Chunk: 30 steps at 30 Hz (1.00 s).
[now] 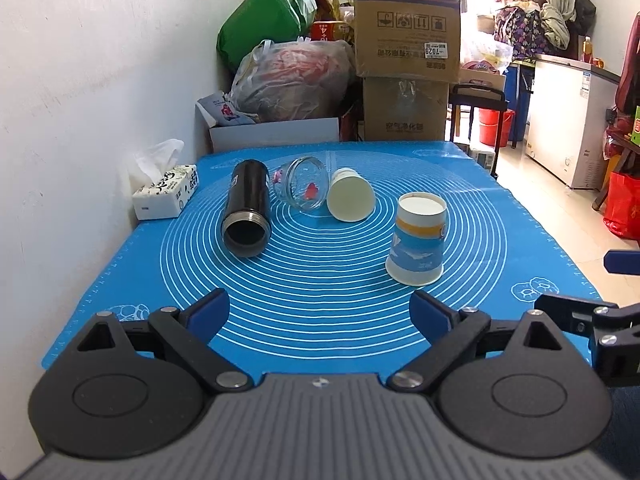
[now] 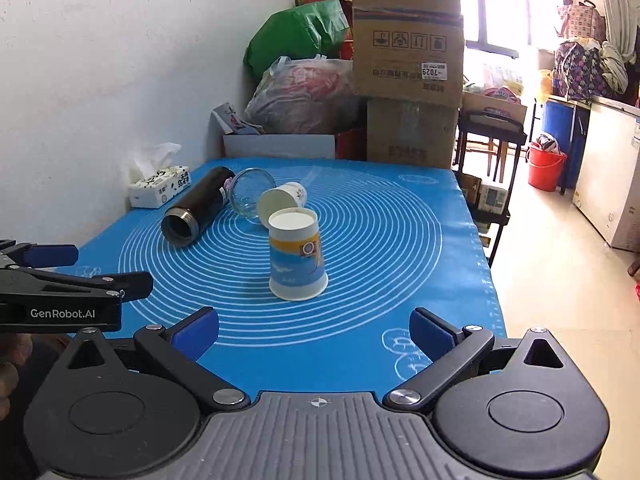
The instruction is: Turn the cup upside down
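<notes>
Blue-and-white paper cup (image 2: pixel 298 254) already mouth-down on the tabletop's blue silicone mat (image 2: pixel 380 240)

Both the left claw (image 1: pixel 320 314) and right claw (image 2: pixel 314 330) are spread and empty, held near the mat's front edge; three other vessels lie sideways behind the cup, apparently awaiting flipping.

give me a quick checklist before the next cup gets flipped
1. Blue paper cup already upside down on the mat: ok.
2. White paper cup on its side, not flipped: not ok.
3. Glass jar and black flask also on their sides: not ok.
4. Left gripper open, empty: ok.
5. Right gripper open, empty: ok.
6. Room between white cup and jar for a finger: cannot tell.
</notes>
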Each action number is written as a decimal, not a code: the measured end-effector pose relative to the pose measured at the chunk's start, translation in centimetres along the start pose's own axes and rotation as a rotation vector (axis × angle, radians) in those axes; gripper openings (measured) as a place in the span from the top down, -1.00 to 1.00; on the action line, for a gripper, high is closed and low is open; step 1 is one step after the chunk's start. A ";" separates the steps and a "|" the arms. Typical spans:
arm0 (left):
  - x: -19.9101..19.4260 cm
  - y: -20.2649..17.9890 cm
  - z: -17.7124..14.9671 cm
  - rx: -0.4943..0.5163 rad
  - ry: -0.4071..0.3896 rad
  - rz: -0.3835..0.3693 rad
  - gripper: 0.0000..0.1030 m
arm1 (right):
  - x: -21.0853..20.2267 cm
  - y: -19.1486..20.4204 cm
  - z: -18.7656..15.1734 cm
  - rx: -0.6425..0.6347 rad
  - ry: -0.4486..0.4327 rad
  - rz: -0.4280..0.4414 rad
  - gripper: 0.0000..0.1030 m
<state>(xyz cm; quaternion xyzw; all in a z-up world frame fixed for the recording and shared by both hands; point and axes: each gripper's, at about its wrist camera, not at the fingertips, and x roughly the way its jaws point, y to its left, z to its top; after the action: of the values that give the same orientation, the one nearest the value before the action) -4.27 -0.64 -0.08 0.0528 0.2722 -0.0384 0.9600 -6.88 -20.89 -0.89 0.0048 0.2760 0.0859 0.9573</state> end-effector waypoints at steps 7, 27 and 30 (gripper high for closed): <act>-0.9 0.1 -0.2 -0.005 -0.007 0.003 -0.86 | -1.1 0.2 -0.5 -0.002 -0.002 0.006 -0.99; -1.9 -0.2 -0.6 0.014 -0.009 0.002 -0.86 | -2.1 0.8 -0.8 -0.005 -0.013 0.030 -0.98; -2.0 -0.2 -0.6 0.013 -0.009 0.002 -0.86 | -2.1 0.8 -0.8 -0.004 -0.012 0.031 -0.98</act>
<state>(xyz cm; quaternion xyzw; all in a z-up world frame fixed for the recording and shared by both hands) -6.25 -0.66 0.46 0.0594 0.2678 -0.0395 0.9608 -9.19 -20.48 -0.39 0.0076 0.2698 0.1013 0.9575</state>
